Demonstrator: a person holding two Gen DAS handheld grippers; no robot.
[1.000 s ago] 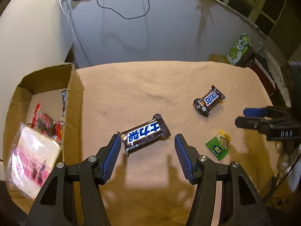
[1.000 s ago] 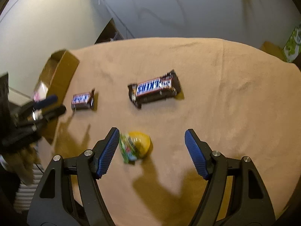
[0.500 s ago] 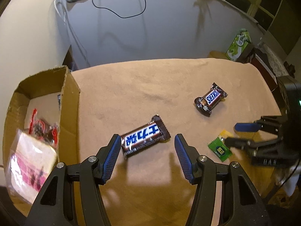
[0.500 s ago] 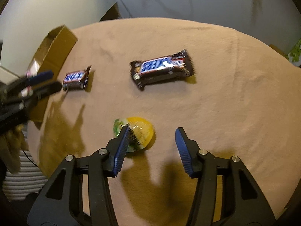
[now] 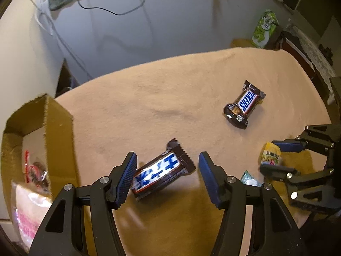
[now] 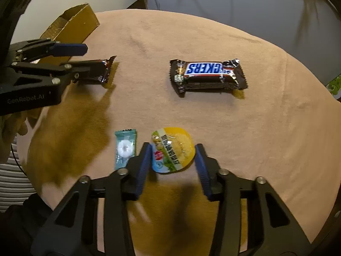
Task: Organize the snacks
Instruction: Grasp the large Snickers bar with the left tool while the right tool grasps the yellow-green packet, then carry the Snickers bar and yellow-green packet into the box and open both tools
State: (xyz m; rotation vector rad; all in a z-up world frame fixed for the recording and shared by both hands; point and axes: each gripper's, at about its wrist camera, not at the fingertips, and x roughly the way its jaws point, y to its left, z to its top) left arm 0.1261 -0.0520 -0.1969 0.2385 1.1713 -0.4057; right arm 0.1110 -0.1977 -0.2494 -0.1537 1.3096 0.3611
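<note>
Both grippers have dropped closer to the snacks since a second ago, and the right one has narrowed its gap around the jelly cup. Farthest left, the cardboard box (image 5: 57, 132) stands at the edge of the tan cloth (image 5: 149, 98), with a pink-printed bag (image 5: 27, 211) and a red-and-clear wrapper (image 5: 35, 170) inside it. Next to it, the left gripper (image 5: 167, 177) is spread wide around the Chinese-label Snickers bar (image 5: 162, 172); the left pad (image 5: 127, 181) is at the bar's near end, perhaps touching it, while the other pad stands clear, so nothing is clamped. Further right and farther back, the second Snickers bar (image 5: 244, 104) lies alone on the cloth, well apart from both tools. Near the right edge, the teal mint candy (image 6: 125, 148) lies flat just outside the right gripper's left finger. The right gripper (image 6: 173, 155) brackets the yellow jelly cup (image 6: 172, 149), which sits lid-up on the cloth; its left pad (image 6: 143, 162) touches or nearly touches the cup's rim, the right pad sits just beside it, and the fingers are not yet pressed tight. Beyond the cloth at far right, a green carton (image 5: 264, 28) stands against the wall.
</note>
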